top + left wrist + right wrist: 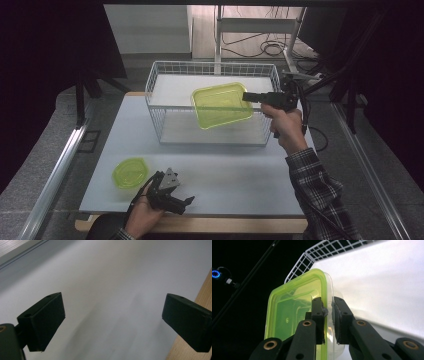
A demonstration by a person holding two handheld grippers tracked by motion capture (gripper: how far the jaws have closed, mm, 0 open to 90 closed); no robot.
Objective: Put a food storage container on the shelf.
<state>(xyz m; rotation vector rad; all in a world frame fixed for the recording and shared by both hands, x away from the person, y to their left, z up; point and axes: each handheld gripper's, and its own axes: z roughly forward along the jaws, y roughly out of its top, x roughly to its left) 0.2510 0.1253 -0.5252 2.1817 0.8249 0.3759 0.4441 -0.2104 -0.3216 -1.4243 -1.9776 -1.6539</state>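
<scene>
Right gripper [248, 96] pinching the wall and rim of the green container [222, 105], jaws nearly pressed together with only thin plastic between the pads [320, 312]. Container held tilted over the white wire basket [165, 131], at about 12 o'clock on the table [235, 180], apparently clear of the basket floor. Probably light and empty: see-through thin plastic, likely flexible at the wall, stiffer at the rolled lip. Smooth surface, so liable to slip or swing about a one-sided pinch; best hold is deep over the rim, near the middle of a side, as taken now. Not fragile, but could bend under a hard squeeze.

Left gripper [176, 199] resting at 7 o'clock near the table's front edge, jaws spread, nothing between them. Round green bowl [130, 172] just beside it at 9 o'clock, untouched.
</scene>
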